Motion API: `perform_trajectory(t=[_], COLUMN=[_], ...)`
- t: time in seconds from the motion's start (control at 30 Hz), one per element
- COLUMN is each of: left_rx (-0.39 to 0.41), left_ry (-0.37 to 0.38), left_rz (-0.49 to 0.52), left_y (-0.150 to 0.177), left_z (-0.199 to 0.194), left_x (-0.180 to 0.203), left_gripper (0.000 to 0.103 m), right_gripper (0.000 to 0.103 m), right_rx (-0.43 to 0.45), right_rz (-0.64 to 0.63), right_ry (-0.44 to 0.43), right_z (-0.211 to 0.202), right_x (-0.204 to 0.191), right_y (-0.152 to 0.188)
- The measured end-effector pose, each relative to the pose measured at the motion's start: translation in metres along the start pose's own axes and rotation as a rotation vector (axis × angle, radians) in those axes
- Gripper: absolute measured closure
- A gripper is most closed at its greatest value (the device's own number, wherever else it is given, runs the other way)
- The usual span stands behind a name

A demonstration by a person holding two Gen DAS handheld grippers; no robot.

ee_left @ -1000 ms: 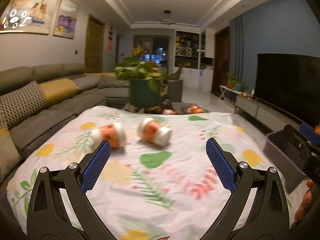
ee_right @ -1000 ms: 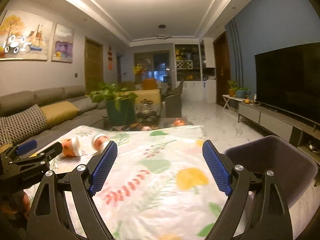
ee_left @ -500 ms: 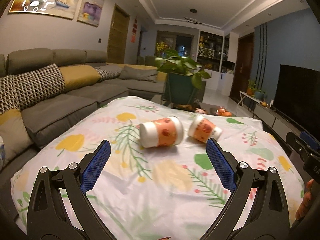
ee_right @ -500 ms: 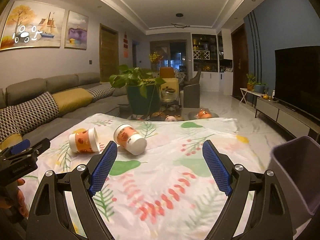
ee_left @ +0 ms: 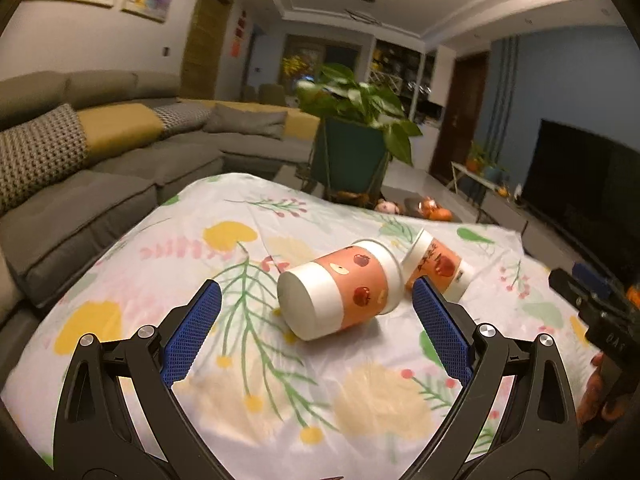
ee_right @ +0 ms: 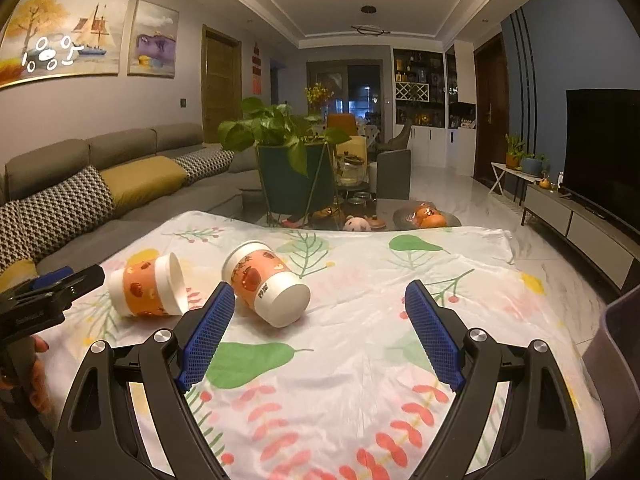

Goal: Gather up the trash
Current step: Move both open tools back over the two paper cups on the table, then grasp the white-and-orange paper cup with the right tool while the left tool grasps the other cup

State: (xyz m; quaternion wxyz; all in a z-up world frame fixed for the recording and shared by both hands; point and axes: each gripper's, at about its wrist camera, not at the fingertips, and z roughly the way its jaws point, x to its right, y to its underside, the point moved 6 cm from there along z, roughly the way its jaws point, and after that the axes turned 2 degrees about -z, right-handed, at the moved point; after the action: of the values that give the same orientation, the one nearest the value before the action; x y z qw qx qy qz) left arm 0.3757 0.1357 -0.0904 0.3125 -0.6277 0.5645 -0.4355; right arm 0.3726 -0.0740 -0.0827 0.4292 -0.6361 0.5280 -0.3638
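Two orange-and-white paper cups lie on their sides on a floral tablecloth (ee_left: 248, 360). In the left wrist view the nearer cup (ee_left: 340, 290) rests just ahead of my open left gripper (ee_left: 316, 328), between the lines of its fingers; the second cup (ee_left: 438, 266) lies behind it to the right. In the right wrist view the left cup (ee_right: 148, 286) and the right cup (ee_right: 266, 282) sit ahead and left of my open right gripper (ee_right: 320, 336), whose left finger (ee_right: 206, 330) is close to the right cup. A grey bin (ee_right: 618, 368) stands at the table's right edge.
A potted plant (ee_right: 294, 160), oranges on a dish (ee_right: 426, 216) and small items stand beyond the cloth's far edge. A grey sofa (ee_right: 120, 184) runs along the left. A TV (ee_right: 604, 140) and its low cabinet are on the right. A person's fingers (ee_left: 600, 384) hold the other gripper.
My left gripper has moved in towards the nearer cup, which now looms large between its fingers. The right gripper has swung left, so both cups show closer and the bin has slid to the frame's edge.
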Motion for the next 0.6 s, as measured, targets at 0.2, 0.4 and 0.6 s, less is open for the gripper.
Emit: perform_trajectory(t=[0.2, 0.4, 0.6], left_rx=[-0.06, -0.098, -0.156], left_ry=[0.123, 0.216, 0.284], left_rz=[0.006, 0.023, 0.031], left_y=[-0.003, -0.008, -0.002], left_z=[0.026, 0.044, 0.056], left_x=[0.002, 0.008, 0.015], left_gripper=[0.008, 0.008, 0.009], right_gripper=[0.019, 0.019, 0.019], right_rx=[-0.027, -0.051, -0.107], right_rz=[-0.017, -0.051, -0.04], right_ry=[-0.004, -0.026, -0.078], right_z=[0.026, 0.047, 0.071], right_x=[-0.003, -0.012, -0.018], right_y=[-0.001, -0.002, -0.002])
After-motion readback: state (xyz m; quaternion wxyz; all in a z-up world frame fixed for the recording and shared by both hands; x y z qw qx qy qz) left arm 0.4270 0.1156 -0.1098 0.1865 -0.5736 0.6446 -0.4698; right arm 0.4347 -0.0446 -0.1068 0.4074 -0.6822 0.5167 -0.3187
